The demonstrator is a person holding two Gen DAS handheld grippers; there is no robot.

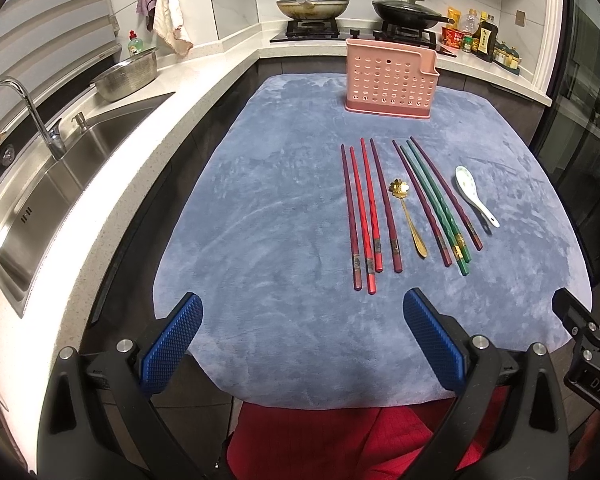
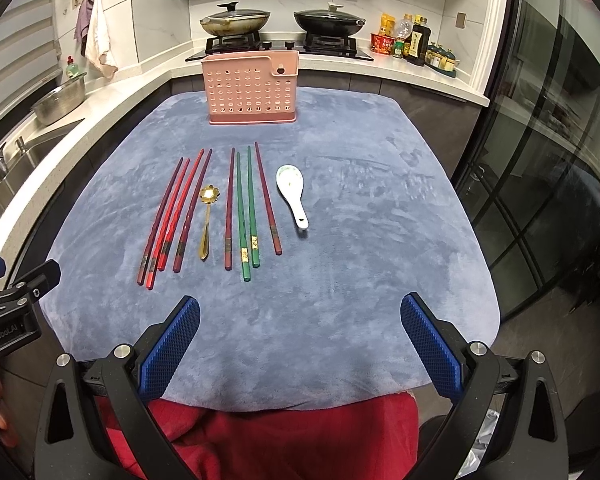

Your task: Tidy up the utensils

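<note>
A plush blue-grey cloth [image 1: 260, 220] covers a counter in a kitchen, its nap brushed into soft streaks. Near its far edge stands a pink plastic holder [image 1: 391, 78], a squat rectangular box with rows of round holes in its wall. In front of it the utensils lie flat in a row, none touching the holder. From the left: four slim red and maroon chopsticks [image 1: 366, 216], faceted and tapered toward the holder; a thin gold metal spoon [image 1: 408, 216] with a flower-shaped bowl; then a second group, two maroon sticks [image 1: 422, 204] flanking two green chopsticks [image 1: 436, 208] with gold bands; and last a glossy white ceramic spoon [image 1: 474, 194], short and deep-bowled. The left gripper [image 1: 302, 356] and right gripper [image 2: 300, 352] both hover at the near edge of the cloth, well apart from the utensils; each has its black fingers spread wide and holding nothing, with ridged blue rubber pads [image 2: 172, 348] facing inward. Red quilted fabric [image 2: 284, 440] shows below them.
</note>
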